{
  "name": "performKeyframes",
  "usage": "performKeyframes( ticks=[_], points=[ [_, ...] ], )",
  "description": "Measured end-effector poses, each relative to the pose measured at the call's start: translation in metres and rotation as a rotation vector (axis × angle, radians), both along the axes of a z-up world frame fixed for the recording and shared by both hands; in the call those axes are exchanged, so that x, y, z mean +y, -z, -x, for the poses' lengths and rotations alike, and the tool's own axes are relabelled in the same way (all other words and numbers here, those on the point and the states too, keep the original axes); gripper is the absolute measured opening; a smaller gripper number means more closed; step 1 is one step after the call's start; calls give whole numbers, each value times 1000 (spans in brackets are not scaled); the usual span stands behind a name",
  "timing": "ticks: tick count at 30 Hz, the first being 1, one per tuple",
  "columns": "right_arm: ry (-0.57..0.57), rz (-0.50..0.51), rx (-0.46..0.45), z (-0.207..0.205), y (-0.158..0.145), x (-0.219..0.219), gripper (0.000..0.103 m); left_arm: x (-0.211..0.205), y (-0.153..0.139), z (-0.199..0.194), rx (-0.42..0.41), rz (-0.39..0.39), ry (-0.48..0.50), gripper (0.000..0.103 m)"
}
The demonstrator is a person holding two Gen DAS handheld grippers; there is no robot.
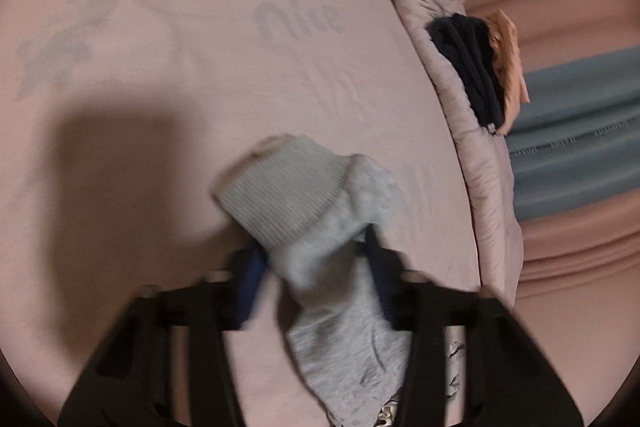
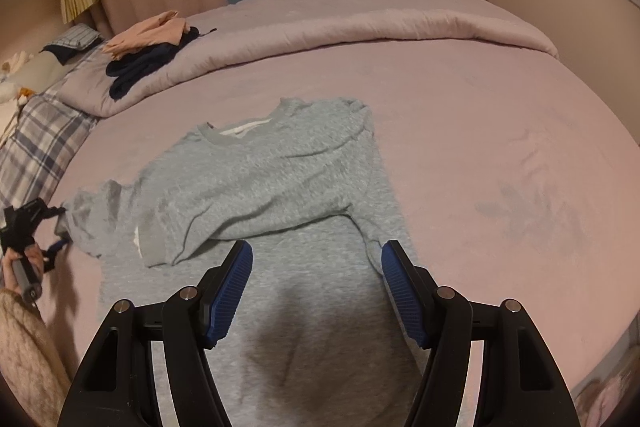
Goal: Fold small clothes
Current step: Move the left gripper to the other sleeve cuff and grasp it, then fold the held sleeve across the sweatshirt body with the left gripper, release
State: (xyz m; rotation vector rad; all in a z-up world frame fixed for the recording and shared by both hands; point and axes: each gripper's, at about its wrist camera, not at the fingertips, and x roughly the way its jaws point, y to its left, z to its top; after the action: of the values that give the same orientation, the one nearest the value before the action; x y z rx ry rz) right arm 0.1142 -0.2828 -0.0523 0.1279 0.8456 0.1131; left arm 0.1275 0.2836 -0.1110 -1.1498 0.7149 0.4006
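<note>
Now my left gripper (image 1: 316, 267) is clamped on the sleeve (image 1: 304, 203) of the grey sweatshirt (image 2: 280, 163), which lies spread on the pink bed (image 2: 460, 115). My right gripper (image 2: 316, 291) hangs over the sweatshirt's lower body, jaws apart, holding nothing. Dark and peach clothes (image 2: 148, 55) sit piled on the folded duvet (image 2: 360, 23).

text: "nice" — grey print | on: pink bedsheet (image 1: 240, 75) — rest unreadable
</note>
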Motion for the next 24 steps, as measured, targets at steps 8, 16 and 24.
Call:
performKeyframes(
  ticks=[8,16,24],
  points=[
    [7,1,-3,2,1,-2,67,-26,-37,-6,-55,-138,36,8],
    [6,-20,3,3,5,-3,67,-102,-80,-27,-163,-220,274,8],
    [28,-30,12,2,8,-11,67,-198,-63,-51,-124,-334,505,8]
  ],
)
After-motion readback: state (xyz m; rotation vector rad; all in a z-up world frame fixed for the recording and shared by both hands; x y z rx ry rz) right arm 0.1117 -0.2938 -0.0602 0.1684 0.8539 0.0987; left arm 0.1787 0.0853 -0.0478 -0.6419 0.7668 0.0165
